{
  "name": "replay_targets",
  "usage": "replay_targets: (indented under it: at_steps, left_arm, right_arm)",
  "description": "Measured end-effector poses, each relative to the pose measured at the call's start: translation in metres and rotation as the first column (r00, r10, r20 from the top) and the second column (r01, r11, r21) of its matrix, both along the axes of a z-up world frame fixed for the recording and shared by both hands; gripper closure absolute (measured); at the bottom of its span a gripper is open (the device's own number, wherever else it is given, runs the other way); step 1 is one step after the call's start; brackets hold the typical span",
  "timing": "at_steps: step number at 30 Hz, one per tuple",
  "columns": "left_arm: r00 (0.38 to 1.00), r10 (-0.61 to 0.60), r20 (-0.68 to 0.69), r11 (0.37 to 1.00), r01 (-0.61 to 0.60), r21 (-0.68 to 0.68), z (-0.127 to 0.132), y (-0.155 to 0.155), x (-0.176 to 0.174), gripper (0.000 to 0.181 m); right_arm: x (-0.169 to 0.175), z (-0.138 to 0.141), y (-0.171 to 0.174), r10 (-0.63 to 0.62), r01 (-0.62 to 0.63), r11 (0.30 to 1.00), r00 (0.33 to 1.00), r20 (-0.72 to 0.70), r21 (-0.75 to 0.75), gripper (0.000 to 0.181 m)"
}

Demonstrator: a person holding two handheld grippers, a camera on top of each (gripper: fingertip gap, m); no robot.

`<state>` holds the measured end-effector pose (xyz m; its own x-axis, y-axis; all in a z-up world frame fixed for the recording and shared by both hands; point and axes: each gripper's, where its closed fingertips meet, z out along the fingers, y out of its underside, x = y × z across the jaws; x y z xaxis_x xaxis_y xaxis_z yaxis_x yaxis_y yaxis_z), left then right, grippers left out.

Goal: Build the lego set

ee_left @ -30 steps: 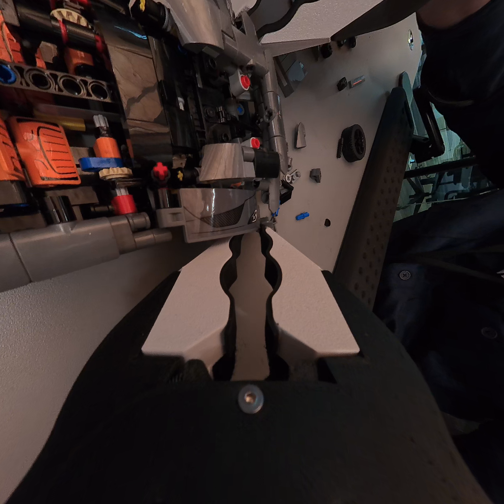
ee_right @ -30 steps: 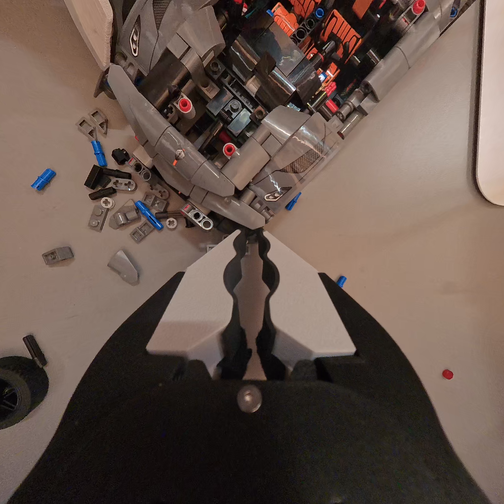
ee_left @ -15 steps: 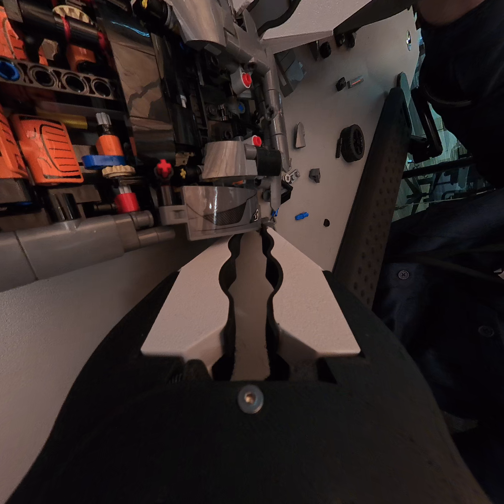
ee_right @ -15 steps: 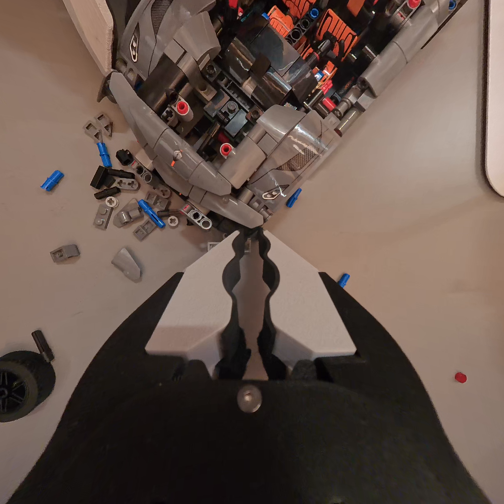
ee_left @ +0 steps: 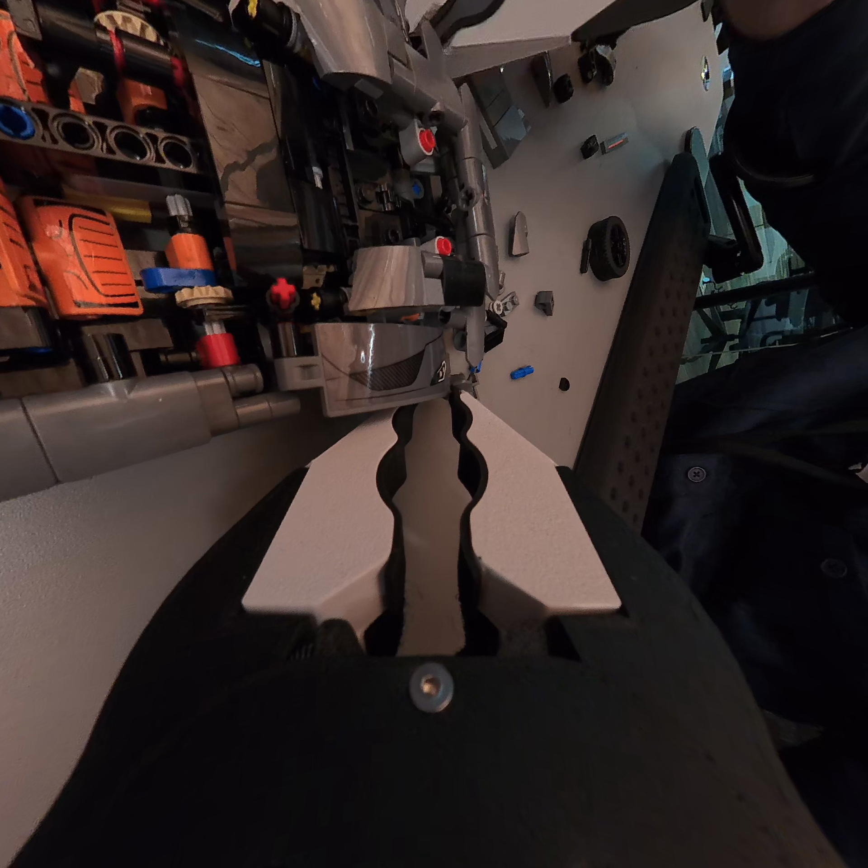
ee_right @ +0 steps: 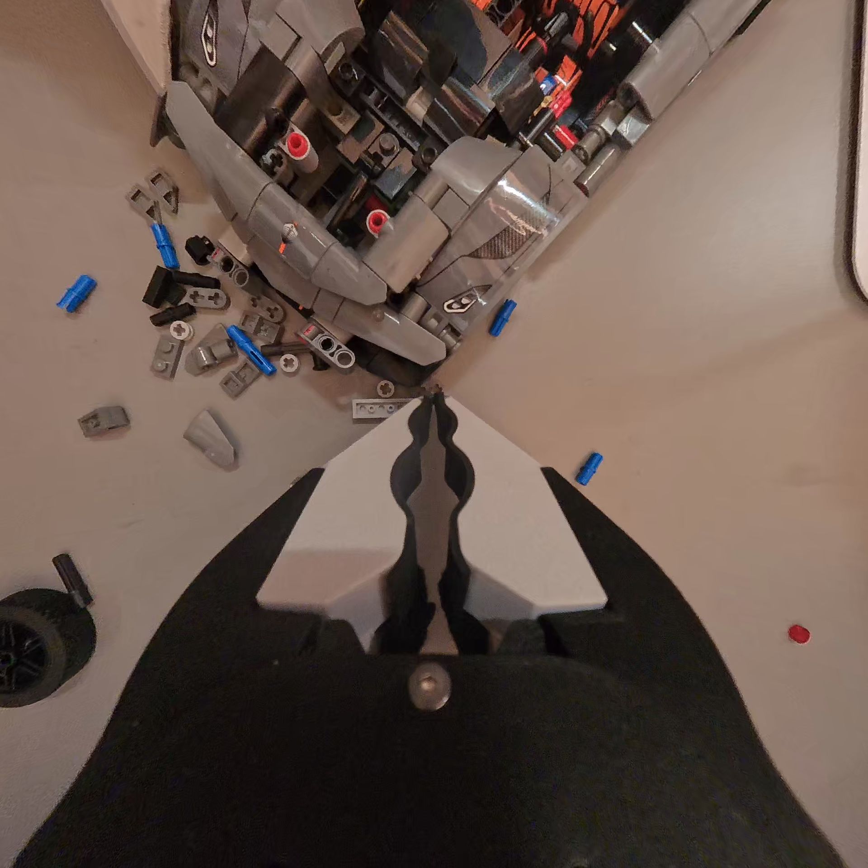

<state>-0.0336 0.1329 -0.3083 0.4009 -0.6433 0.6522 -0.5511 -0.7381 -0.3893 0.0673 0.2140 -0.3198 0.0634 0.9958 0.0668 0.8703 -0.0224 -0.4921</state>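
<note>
On the pale table (ee_right: pixel 657 329), the grey, black and orange Lego car model (ee_right: pixel 422 155) lies directly ahead of both grippers. Left gripper (ee_left: pixel 430 404): fingers narrowly parted, tips touching the lower edge of the model's grey curved panel (ee_left: pixel 380 366), whether they pinch it cannot be told. Right gripper (ee_right: pixel 433 399): fingers nearly closed, tips just short of the model's pointed corner, possibly on a tiny dark piece. Loose parts (ee_right: pixel 211 329) lie left of the model; black wheel (ee_right: pixel 33 648) well apart.

Pinched tongs (ee_right: pixel 432 399) beside lego car (ee_right: pixel 375 188)
</note>
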Motion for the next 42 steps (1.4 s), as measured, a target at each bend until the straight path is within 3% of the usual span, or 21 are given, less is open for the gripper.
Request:
replay_targets:
  at_steps: [42]
  left_arm:
    - [1.0, 0.014, -0.002, 1.0, -0.014, 0.009, -0.0009, 0.0009, 0.0022, 0.166]
  right_arm:
    - [-0.0046, -0.0005, -0.0026, -0.003, 0.004, 1.0, 1.0, -0.029, 0.004, 0.181]
